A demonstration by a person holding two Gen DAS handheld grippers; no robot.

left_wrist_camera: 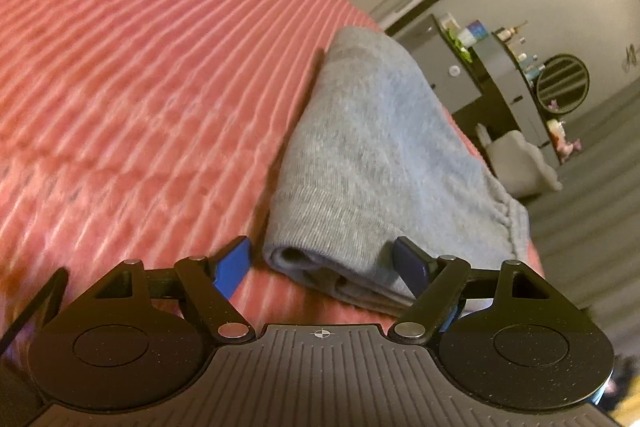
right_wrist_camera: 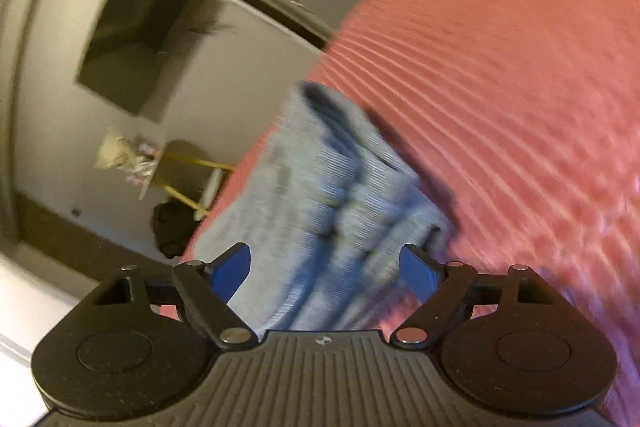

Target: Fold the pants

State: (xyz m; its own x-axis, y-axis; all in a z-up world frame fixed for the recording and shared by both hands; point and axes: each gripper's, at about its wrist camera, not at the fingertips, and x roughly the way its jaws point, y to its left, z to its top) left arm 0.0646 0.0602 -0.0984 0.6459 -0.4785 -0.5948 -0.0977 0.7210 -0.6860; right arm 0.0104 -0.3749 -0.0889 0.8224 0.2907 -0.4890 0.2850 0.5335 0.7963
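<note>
Grey pants (left_wrist_camera: pixel 368 155) lie folded into a compact stack on a pink ribbed bedspread (left_wrist_camera: pixel 140 67), near the bed's edge. My left gripper (left_wrist_camera: pixel 324 267) is open, its blue pads either side of the stack's near folded end, not closed on it. In the right wrist view the same folded pants (right_wrist_camera: pixel 328 195) show their layered edges. My right gripper (right_wrist_camera: pixel 326 271) is open too, with the near end of the stack between its blue pads. That view is blurred by motion.
The bed's edge runs just beside the pants. Beyond it are a grey carpeted floor (left_wrist_camera: pixel 592 187), a dark dresser with small items (left_wrist_camera: pixel 500 75), a grey soft seat (left_wrist_camera: pixel 520 163), and a wall-mounted dark screen (right_wrist_camera: pixel 136 31).
</note>
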